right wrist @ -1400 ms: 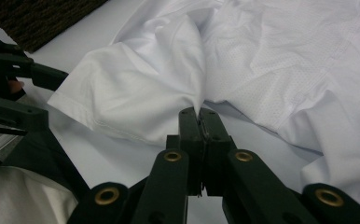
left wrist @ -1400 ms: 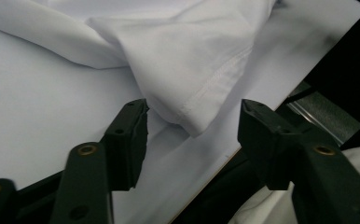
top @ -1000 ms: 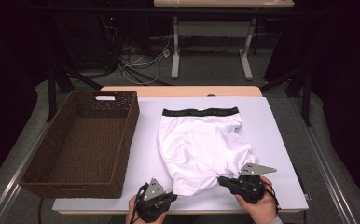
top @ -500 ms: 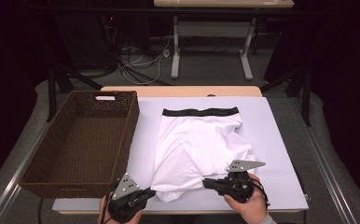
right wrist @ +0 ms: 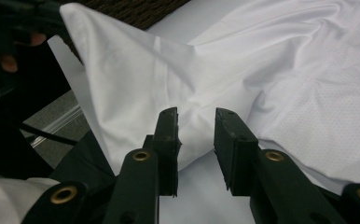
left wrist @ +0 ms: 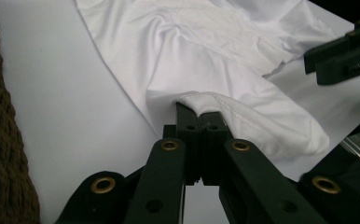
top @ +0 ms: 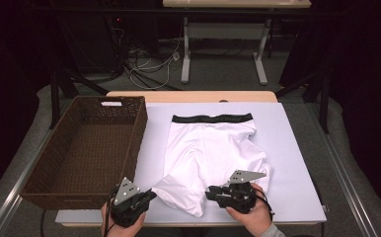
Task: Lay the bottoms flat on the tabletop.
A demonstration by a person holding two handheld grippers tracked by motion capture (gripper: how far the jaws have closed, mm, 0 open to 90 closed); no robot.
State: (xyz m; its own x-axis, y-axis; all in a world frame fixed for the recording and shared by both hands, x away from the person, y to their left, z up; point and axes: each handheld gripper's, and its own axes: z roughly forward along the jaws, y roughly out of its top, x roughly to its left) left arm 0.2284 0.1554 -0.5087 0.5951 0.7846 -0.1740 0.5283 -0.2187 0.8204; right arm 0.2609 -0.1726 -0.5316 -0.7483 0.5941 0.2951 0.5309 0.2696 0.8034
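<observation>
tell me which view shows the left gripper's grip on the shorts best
The left gripper view: its shut jaws pinch a hem fold of the white shorts right in front of the camera. The high view shows the left gripper small, at the leg's tip. The right gripper view shows only the lifted cloth.

bright even light on the table (top: pixel 297 148), dark surroundings, soft focus, faint shadows

- The counter (top: pixel 297 148) has a pale lavender-white top with a light wooden strip along its far edge.
- Beyond that far edge stands a second table (top: pixel 223 44) on white legs.
- Loose cables (top: pixel 149 61) lie on the grey floor (top: pixel 218 81) beneath it.
- Dark curtains (top: pixel 361 74) close both sides; the light is dim.
</observation>
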